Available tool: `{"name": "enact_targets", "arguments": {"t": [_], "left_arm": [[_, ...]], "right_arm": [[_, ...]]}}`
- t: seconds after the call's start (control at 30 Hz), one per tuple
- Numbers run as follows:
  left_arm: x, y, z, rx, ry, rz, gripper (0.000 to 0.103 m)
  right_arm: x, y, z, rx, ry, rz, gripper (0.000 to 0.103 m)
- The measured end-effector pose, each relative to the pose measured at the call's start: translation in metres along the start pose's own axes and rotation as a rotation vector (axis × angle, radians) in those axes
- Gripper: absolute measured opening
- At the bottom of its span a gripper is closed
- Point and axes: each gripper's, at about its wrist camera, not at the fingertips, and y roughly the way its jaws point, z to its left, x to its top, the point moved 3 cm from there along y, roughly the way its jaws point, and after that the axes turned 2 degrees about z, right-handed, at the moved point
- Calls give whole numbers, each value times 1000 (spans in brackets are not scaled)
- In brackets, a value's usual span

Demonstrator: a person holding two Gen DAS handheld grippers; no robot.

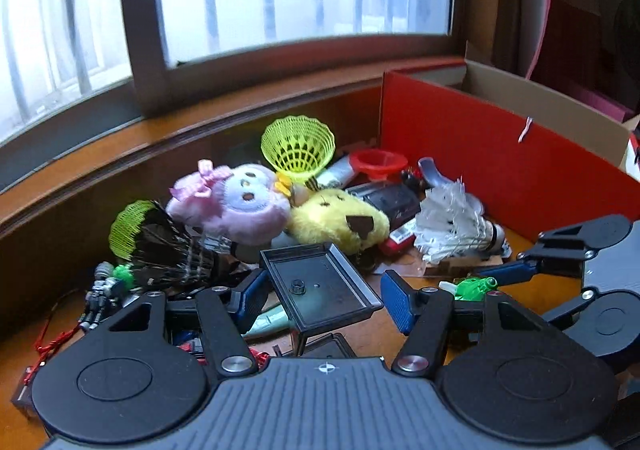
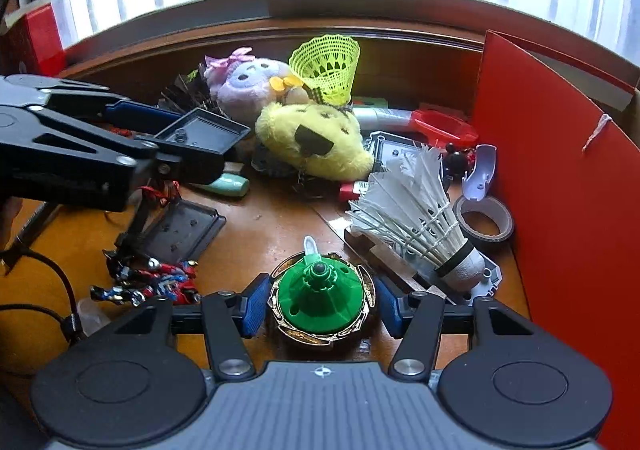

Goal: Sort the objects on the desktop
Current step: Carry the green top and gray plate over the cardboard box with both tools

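Note:
A pile of small objects lies on a wooden desk by the window. My left gripper (image 1: 322,300) is open around a black square tray (image 1: 320,286), which stands tilted on a thin stand; the same tray shows in the right wrist view (image 2: 202,133). My right gripper (image 2: 320,304) has its blue pads on both sides of a green spinning top (image 2: 322,296) that rests on the desk; whether they touch it is unclear. A yellow plush (image 2: 316,139), a pink plush (image 2: 248,83) and a white feather shuttlecock (image 2: 416,213) lie behind.
A red cardboard box wall (image 2: 560,209) stands along the right. A yellow-green net shuttlecock (image 2: 328,65), a tape roll (image 2: 484,221), a black flat lid (image 2: 180,230), a braided cord (image 2: 152,286) and a black shuttlecock (image 1: 168,250) crowd the desk.

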Motion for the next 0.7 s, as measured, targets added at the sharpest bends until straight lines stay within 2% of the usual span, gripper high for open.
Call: {"name": "enact_targets", "arguments": {"t": [0.33,0.53,0.7], "left_arm": [[9,-27,-8,24,-23,-57,62],[23,-39,-25,55,-25,-103,62],[40,-39,-48,51,-28,-128,62]], "right_arm": [[11,-32,1,42,27,-75,58],[18,-57,-6,71,13,-118,58],[20,-82,-21,73,1,-147,58]]}}
